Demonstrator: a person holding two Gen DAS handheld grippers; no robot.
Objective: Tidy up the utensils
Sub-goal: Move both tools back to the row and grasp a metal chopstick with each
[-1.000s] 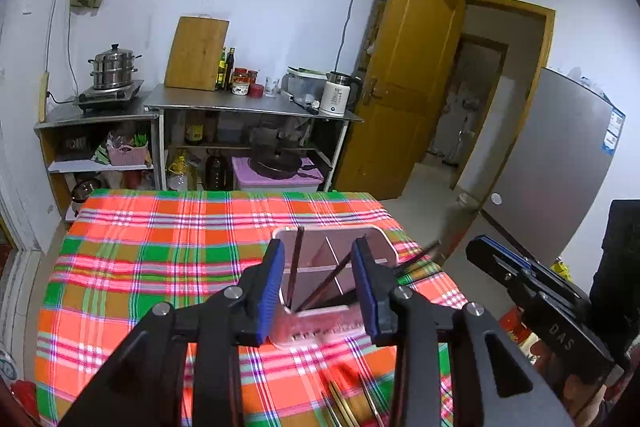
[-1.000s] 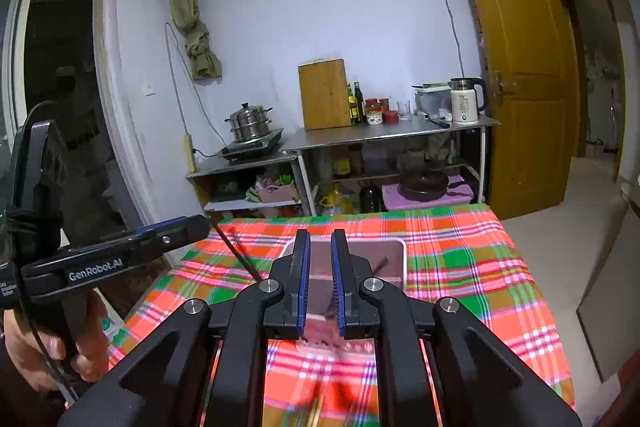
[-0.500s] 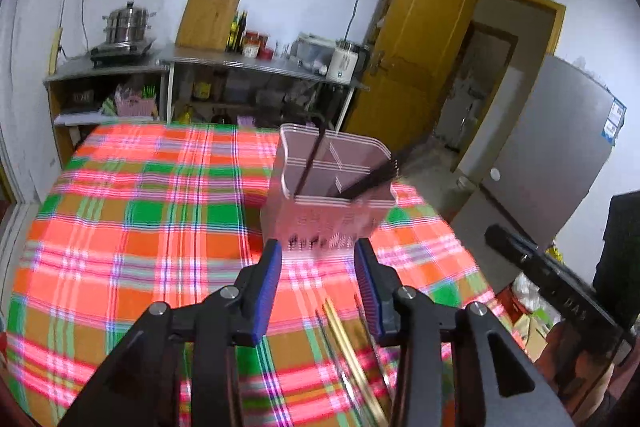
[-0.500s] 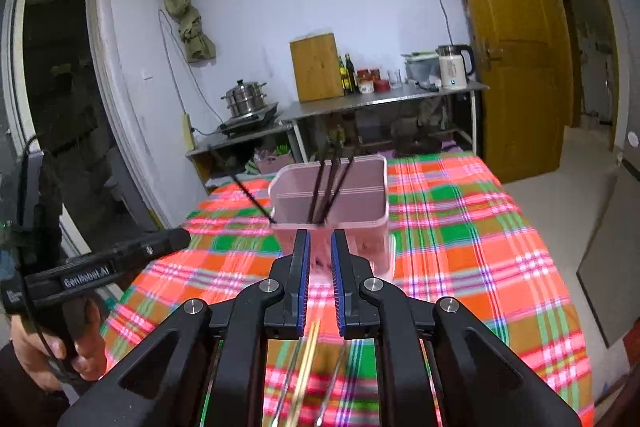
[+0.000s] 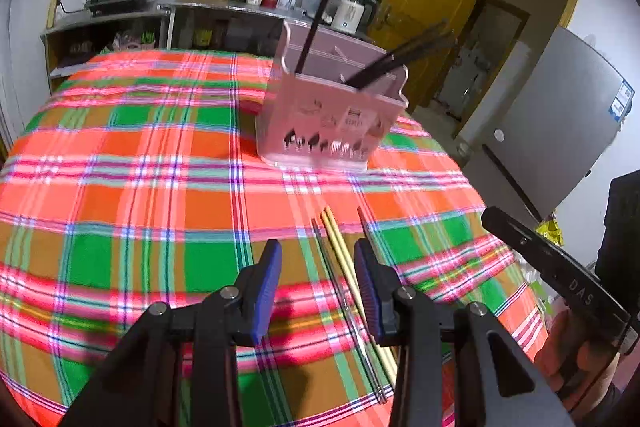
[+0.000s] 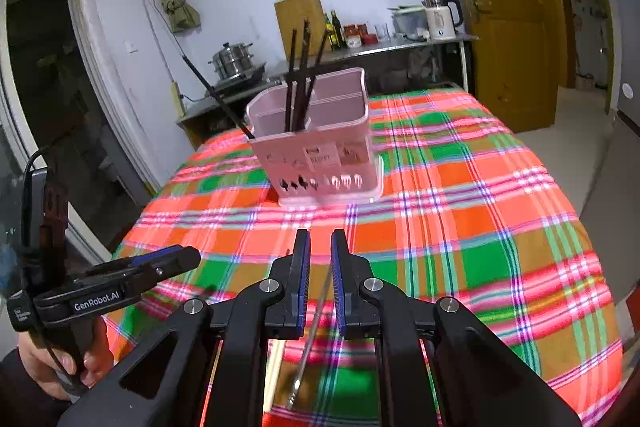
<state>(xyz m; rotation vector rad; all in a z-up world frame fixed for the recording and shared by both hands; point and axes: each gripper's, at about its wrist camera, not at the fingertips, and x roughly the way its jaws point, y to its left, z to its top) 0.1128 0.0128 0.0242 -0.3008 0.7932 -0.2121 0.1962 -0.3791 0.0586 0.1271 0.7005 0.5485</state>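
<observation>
On the table, a glossy plaid tablecloth (image 5: 120, 187) in orange, green and pink covers the whole rounded top, its weave crossed by thin blue and white lines. Toward the far side stands a pink translucent plastic utensil holder (image 5: 332, 119), boxy with rounded corners, inner dividers and a row of small cut-out shapes along its base. Several dark, slender chopsticks (image 5: 326, 7) stand in it, one nearly upright in a left compartment and the others leaning out to the right; from the right wrist view the same holder (image 6: 320, 155) shows a cluster of dark sticks (image 6: 300, 75) in a rear section and one leaning far out over its left rim. Nearer the camera, loose utensils lie flat on the cloth: a pair of pale yellow chopsticks (image 5: 344, 259) side by side, with thin metallic ones (image 5: 332, 275) just beside them. The left gripper (image 5: 318, 283), black-armed with blue ribbed pads, hangs above these with its jaws spread wide, gripping nothing. The right gripper (image 6: 320, 279) has its jaws only narrowly parted; a thin silvery stick (image 6: 316, 319) on the cloth runs down through the gap between its pads, though whether the pads touch it cannot be told.
</observation>
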